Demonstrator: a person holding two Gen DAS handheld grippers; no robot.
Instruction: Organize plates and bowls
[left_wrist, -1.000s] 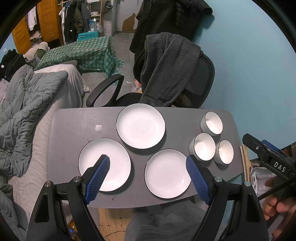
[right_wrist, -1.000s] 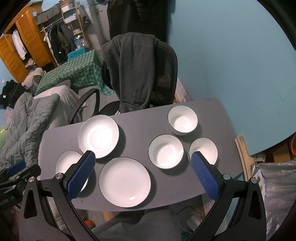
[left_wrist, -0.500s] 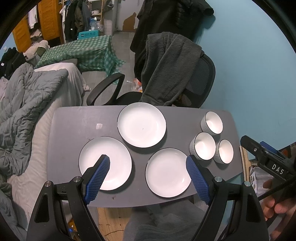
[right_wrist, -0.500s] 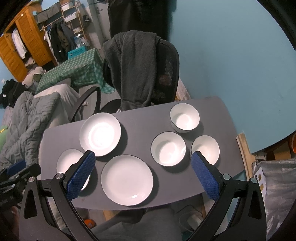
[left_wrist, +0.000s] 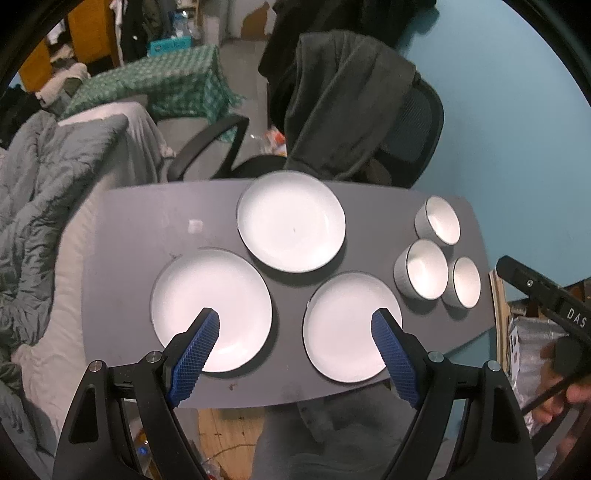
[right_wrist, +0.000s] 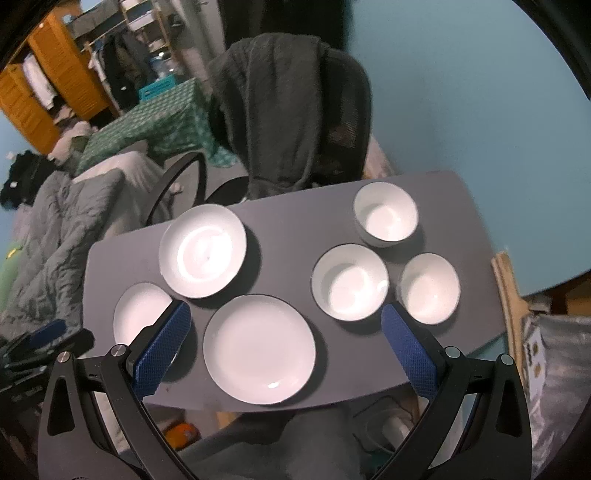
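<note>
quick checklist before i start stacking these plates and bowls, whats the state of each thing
1. Left gripper open and empty: ok, its jaws stand wide apart above the plates.
2. Right gripper open and empty: ok, nothing between its fingers.
3. Three plates lie flat and separate on the grey table: ok; far plate, near-left plate and near-right plate do not overlap.
4. Three bowls upright and unstacked: ok; far bowl, middle bowl and right bowl sit close together.
5. Dishes empty: ok, all look clean white.
6. Edge clearance: not ok, the near-right plate sits close to the table's near edge.
</note>
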